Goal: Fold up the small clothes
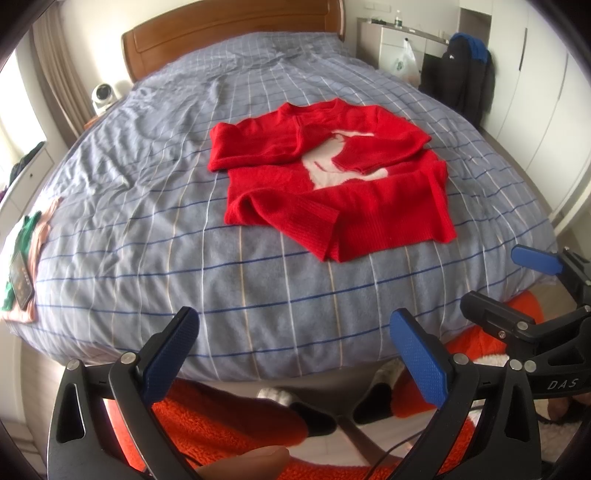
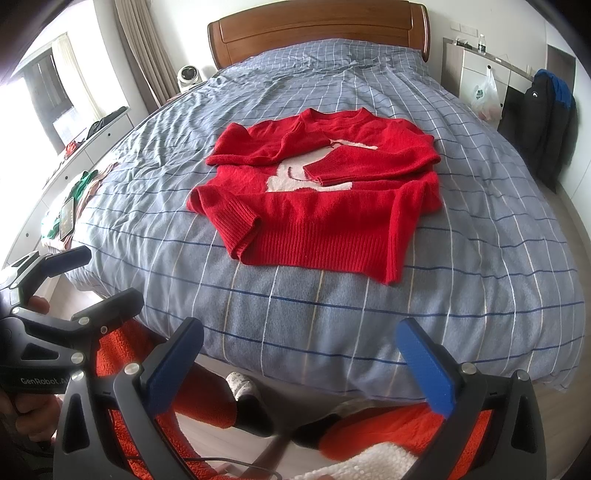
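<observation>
A small red knit sweater [image 1: 332, 173] with a white figure on the chest lies flat on the bed, both sleeves folded across its front; it also shows in the right wrist view [image 2: 321, 192]. My left gripper [image 1: 295, 332] is open and empty, held off the bed's near edge, well short of the sweater. My right gripper [image 2: 299, 343] is open and empty, likewise back from the foot of the bed. The right gripper shows at the right of the left wrist view [image 1: 509, 280], and the left gripper at the left of the right wrist view [image 2: 92, 273].
The bed has a blue-grey checked cover [image 1: 184, 229] and a wooden headboard [image 1: 229, 33]. Folded clothes and a phone [image 1: 22, 277] lie at its left edge. A small fan [image 2: 189, 75], a cabinet with a plastic bag [image 2: 485, 92] and a dark jacket [image 2: 550, 125] stand around.
</observation>
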`<action>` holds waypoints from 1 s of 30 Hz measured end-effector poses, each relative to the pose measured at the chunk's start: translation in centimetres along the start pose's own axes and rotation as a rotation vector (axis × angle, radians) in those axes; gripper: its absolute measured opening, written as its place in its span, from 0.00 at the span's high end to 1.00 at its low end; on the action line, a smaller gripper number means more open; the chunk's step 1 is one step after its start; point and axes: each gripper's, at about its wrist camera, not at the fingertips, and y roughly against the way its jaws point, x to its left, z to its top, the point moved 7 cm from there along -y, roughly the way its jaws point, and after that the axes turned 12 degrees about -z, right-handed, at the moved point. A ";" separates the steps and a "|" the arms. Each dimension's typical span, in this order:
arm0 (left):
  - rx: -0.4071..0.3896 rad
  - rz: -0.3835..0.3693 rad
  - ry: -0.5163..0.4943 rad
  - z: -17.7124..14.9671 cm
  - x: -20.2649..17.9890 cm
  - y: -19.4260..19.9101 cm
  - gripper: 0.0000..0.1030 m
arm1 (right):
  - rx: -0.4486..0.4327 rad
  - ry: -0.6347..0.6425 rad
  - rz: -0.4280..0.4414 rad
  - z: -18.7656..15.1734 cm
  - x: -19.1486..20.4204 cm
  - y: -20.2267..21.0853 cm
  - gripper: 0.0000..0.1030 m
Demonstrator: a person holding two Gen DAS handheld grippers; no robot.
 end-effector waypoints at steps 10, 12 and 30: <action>0.002 -0.002 0.001 0.0 0.0 0.0 0.00 | 0.002 0.000 0.001 0.0 0.0 0.0 0.00; 0.004 -0.005 0.003 0.0 0.0 0.0 0.00 | 0.002 0.000 0.001 0.0 0.0 0.0 0.00; 0.105 -0.176 0.405 -0.5 9.7 -7.6 0.01 | -0.077 -0.057 -0.134 1.8 -9.7 -5.8 0.00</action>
